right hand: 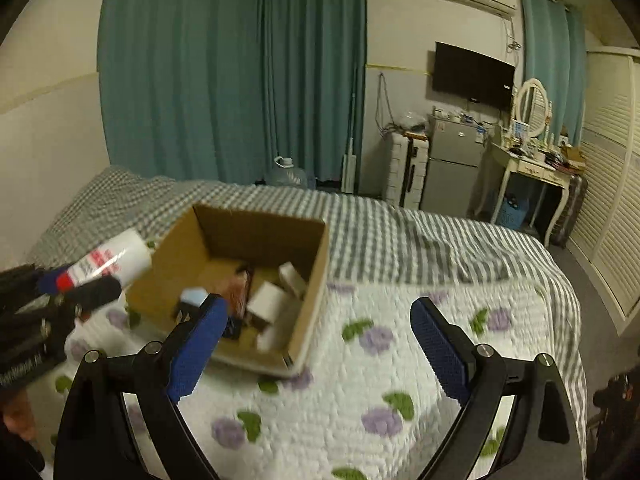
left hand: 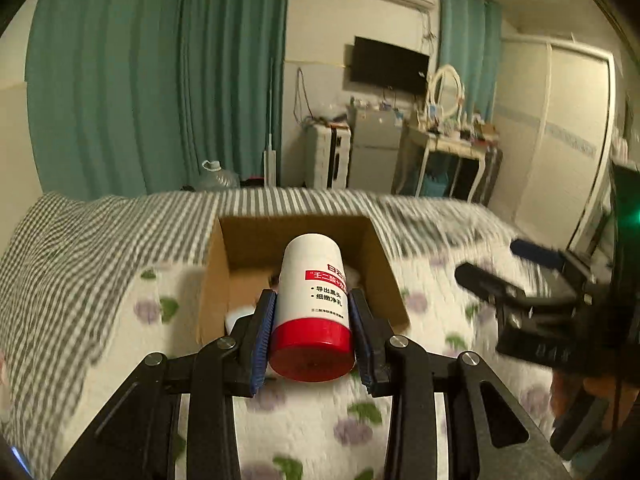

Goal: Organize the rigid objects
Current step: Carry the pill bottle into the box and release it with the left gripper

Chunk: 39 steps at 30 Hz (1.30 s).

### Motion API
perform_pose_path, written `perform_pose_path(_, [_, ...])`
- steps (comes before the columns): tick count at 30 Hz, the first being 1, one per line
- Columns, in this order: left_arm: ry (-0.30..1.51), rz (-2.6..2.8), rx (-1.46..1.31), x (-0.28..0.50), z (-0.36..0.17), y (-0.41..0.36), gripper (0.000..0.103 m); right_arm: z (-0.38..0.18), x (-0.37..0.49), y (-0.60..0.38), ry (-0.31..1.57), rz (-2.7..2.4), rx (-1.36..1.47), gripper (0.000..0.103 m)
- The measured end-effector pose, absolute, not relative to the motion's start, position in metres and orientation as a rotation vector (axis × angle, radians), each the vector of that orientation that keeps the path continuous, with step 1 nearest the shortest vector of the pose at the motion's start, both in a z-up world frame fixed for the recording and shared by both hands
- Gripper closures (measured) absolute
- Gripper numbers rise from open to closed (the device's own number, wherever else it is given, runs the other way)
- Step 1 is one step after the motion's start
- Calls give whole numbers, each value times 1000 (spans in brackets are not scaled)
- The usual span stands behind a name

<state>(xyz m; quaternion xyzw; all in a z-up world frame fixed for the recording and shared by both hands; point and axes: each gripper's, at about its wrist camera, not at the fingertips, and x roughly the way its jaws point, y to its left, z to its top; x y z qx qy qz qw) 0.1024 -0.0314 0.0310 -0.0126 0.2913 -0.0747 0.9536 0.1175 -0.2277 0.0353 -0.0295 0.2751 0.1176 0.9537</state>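
My left gripper (left hand: 312,320) is shut on a white bottle with a red cap (left hand: 314,304), held lying along the fingers, cap towards the camera, just in front of an open cardboard box (left hand: 374,248) on the bed. In the right wrist view the same bottle (right hand: 110,262) and left gripper (right hand: 76,286) hover at the box's left edge. The box (right hand: 316,264) holds several small items, among them white boxes (right hand: 266,300). My right gripper (right hand: 318,322) is open and empty, above the quilt in front of the box.
The bed has a white floral quilt (right hand: 360,380) and a grey checked sheet (right hand: 400,232). Beyond it stand teal curtains (right hand: 232,72), a small fridge (right hand: 452,168), a dressing table (right hand: 528,168), a water jug (right hand: 286,174) and a louvred wardrobe (right hand: 612,200) at the right.
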Motion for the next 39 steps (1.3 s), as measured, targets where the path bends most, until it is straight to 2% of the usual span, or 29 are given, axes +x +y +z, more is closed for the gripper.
perform_pose_path(8, [576, -117, -7, 175, 29, -20, 67, 52, 179, -206, 500, 249, -70, 10])
perform_pose_path(16, [674, -100, 56, 219, -42, -23, 67, -2, 206, -214, 548, 236, -55, 10])
perform_pose_path(21, [737, -83, 53, 237, -65, -25, 66, -14, 211, -206, 577, 242, -81, 10])
perform_pose_path(22, [742, -81, 47, 238, -67, -24, 64, -15, 210, -205, 577, 244, -89, 10])
perform_pose_path(25, [717, -52, 27, 236, -66, -17, 58, -19, 208, -204, 584, 246, -99, 10])
perform_pose_path(31, [733, -39, 10, 231, -60, -10, 58, -20, 202, -205, 590, 240, -106, 10])
perform_pose_path(35, [714, -49, 14, 220, -38, -16, 57, 0, 191, -208, 559, 227, -98, 10])
perform_pose_path(39, [628, -66, 33, 189, 5, -27, 45, 34, 164, -216, 502, 218, -84, 10])
